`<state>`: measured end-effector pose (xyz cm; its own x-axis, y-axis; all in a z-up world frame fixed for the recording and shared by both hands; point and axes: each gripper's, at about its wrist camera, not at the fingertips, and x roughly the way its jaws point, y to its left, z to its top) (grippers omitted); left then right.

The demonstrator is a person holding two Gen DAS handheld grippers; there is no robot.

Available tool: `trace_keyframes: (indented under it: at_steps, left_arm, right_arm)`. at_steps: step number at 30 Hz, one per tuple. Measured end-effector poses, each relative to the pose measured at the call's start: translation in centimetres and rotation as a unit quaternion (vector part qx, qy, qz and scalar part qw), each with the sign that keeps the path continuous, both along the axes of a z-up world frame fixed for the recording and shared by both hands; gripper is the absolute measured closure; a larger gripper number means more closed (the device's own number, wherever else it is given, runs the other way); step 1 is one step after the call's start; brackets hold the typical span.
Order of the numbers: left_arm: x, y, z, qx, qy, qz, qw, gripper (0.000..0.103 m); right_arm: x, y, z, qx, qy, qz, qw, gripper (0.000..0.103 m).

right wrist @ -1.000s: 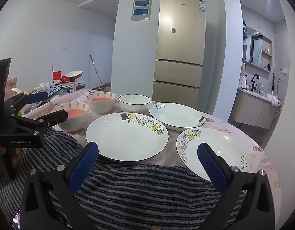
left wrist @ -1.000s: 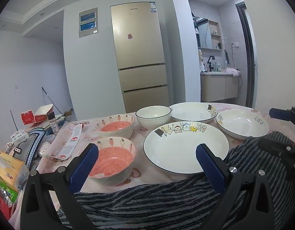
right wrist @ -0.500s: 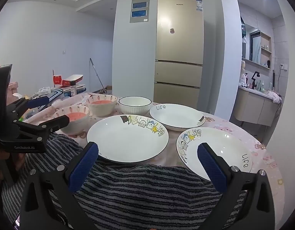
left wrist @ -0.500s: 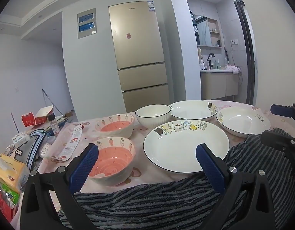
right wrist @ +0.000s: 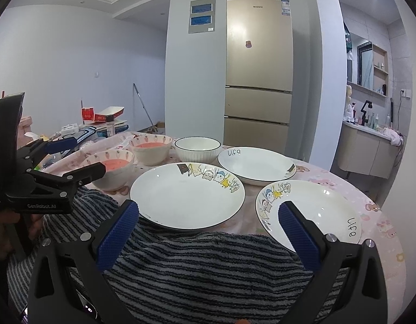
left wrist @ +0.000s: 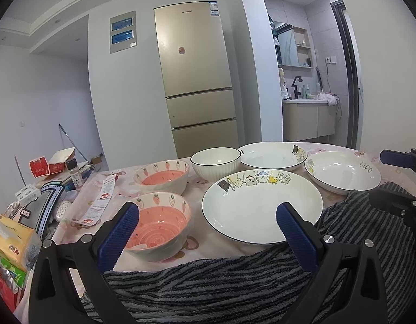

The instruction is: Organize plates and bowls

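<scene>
Three white cartoon plates lie on the table: a big one (left wrist: 262, 210) in the middle, one (left wrist: 272, 155) behind it and one marked "Life" (left wrist: 343, 171) at the right. Two pink strawberry bowls (left wrist: 160, 224) (left wrist: 162, 178) and a white ribbed bowl (left wrist: 216, 162) stand left and behind. My left gripper (left wrist: 206, 226) is open, held above the near table edge facing the near pink bowl and the big plate (right wrist: 187, 195). My right gripper (right wrist: 208, 224) is open between the big plate and the "Life" plate (right wrist: 313, 210). Neither holds anything.
A striped grey towel (right wrist: 208, 270) covers the near table edge under both grippers. Boxes, packets and a spice jar (left wrist: 74, 171) clutter the left side of the table. A paper leaflet (left wrist: 102, 199) lies beside the pink bowls. A fridge (left wrist: 194, 81) stands behind.
Both grippers have risen slightly, so the dishes sit a little lower in view. Nothing on the table has moved.
</scene>
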<state>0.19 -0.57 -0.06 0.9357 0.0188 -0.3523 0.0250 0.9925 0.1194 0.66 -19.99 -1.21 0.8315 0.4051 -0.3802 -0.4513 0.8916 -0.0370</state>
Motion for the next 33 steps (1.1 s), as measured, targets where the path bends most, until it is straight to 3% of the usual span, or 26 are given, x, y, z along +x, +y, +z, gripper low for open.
trace_keyframes:
  at_steps: [33]
  left_arm:
    - [0.25, 0.24, -0.01, -0.008, 0.003, 0.003, 1.0000, 0.000]
  right_arm:
    - [0.06, 0.53, -0.21, -0.016, 0.004, 0.004, 1.000, 0.000]
